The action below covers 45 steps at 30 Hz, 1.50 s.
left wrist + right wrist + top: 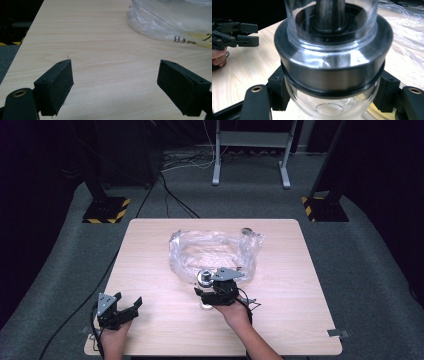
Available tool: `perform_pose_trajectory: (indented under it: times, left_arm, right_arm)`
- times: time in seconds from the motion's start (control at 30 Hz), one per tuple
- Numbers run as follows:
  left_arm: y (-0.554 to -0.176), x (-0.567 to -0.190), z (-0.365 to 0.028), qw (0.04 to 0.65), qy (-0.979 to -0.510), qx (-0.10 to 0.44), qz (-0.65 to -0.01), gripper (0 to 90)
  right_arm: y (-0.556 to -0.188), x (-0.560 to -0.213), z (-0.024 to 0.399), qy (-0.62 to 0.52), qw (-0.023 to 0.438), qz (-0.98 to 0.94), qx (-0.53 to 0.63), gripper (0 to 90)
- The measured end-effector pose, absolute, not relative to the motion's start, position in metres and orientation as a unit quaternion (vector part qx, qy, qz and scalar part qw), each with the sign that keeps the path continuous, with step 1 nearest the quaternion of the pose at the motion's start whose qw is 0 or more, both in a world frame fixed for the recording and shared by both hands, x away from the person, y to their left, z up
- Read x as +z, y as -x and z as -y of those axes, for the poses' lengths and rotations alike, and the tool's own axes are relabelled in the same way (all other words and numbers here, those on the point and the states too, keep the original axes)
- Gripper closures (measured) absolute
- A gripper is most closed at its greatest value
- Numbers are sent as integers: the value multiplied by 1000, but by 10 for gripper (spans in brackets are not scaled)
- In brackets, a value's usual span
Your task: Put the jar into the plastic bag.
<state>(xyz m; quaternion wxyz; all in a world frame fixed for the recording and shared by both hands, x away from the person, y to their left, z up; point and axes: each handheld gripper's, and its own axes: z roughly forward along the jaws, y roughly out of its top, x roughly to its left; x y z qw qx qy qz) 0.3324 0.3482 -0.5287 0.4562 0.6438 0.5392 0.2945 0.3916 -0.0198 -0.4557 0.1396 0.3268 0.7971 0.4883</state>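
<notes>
Glass-and-metal jar [332, 62], 1 item, clear rounded body with a broad steel collar and a dark stem rising inside its upper glass. Location: standing on the pale wood counter [280, 320], squarely between the jaws of the right gripper [212, 295], directly ahead of that hand and just short of the plastic bag. Long axis: upright, at right angles to the level jaws, whose pads press the glass just under the collar from 2 opposite sides.

Right gripper: closed nearly all the way, clamped on the jar.

Left gripper [115, 82]: jaws spread wide, nothing between them, bare counter ahead; it sits well apart from the jar, off to the right gripper's left, so the right hand is by far the nearer.

Plastic bag [215, 251], 1 item, clear and crumpled, lying just beyond the jar; some printed lettering shows through it.

Judgement: with the grip below the collar, a straight lift should keep the jar upright.
</notes>
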Motion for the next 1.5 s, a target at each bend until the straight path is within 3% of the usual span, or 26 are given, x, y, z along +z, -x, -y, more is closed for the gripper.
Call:
perform_pose_trajectory:
  times: [0.77,1.5]
  left_arm:
    - [-332,-529,-349,457,-643,294,-540,131]
    - [-332,-529,-349,457,-643,294,-540,131]
  right_arm:
    - [-389,-428,22,-311,138,-803,490,297]
    - [-405,-372,21,-304,137,-794,508,300]
